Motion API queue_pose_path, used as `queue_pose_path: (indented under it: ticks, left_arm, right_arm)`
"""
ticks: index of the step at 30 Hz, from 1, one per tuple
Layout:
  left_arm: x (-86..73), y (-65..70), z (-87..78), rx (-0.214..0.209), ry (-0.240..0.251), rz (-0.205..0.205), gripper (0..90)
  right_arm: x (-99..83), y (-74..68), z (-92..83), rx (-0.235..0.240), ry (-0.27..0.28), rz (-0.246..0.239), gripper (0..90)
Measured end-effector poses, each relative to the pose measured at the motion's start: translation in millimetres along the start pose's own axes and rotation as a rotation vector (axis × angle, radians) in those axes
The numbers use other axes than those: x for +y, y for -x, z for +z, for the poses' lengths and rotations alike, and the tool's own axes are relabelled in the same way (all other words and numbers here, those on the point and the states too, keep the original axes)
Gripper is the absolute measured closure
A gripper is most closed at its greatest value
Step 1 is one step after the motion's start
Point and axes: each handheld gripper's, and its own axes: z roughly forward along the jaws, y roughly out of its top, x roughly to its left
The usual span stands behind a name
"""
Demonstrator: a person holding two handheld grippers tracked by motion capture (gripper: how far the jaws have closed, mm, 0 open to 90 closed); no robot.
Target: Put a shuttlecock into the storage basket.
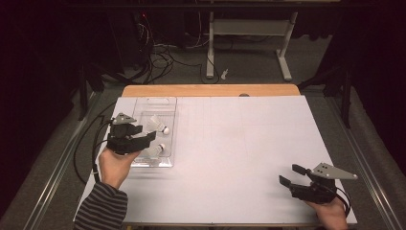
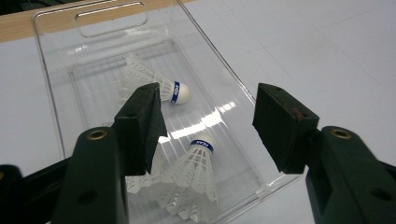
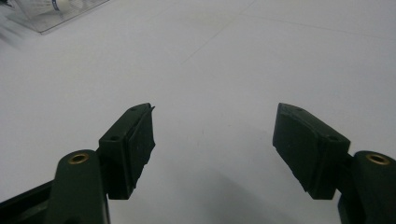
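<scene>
A clear plastic tray [image 1: 168, 106] [image 2: 56, 70] lies at the left of the white table and holds two white shuttlecocks. One shuttlecock [image 1: 158, 125] [image 2: 159, 84] lies farther back, its cork tip with a blue band. The nearer shuttlecock [image 1: 155, 150] [image 2: 194, 177] lies toward the tray's front. My left gripper [image 1: 146, 133] [image 2: 208, 116] hovers over the tray with its jaws wide apart above the nearer shuttlecock, touching nothing. My right gripper [image 1: 289, 175] [image 3: 212, 140] rests open near the table's front right, nothing between its jaws.
The white table [image 1: 239, 143] has a wooden strip [image 1: 210, 90] along its far edge. A corner of the tray [image 3: 51, 14] appears at the top left of the right gripper view. Beyond the table lie cables [image 1: 163, 57] and a white stand [image 1: 249, 28] on the floor.
</scene>
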Motion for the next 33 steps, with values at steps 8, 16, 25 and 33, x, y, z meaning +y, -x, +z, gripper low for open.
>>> queue_pose_path:
  ticks: [8, 16, 25, 33]
  left_arm:
    - [-4.8, 0.9, -2.0, -0.015, 0.005, -0.005, 42.9]
    - [-9.2, 3.5, -6.6, -0.017, 0.025, 0.002, 42.9]
    - [-14.5, 3.0, -9.3, -0.022, 0.034, -0.004, 42.9]
    - [-20.0, 3.9, -12.3, -0.025, 0.048, -0.005, 42.7]
  right_arm:
    - [0.0, 0.0, -0.3, -0.001, 0.001, -0.001, 29.9]
    - [0.0, 0.1, -0.6, -0.003, 0.001, 0.000, 29.9]
    - [0.0, 0.0, -0.6, -0.003, 0.000, 0.000, 29.9]
    - [0.0, -0.2, -0.7, -0.003, 0.001, 0.001, 29.9]
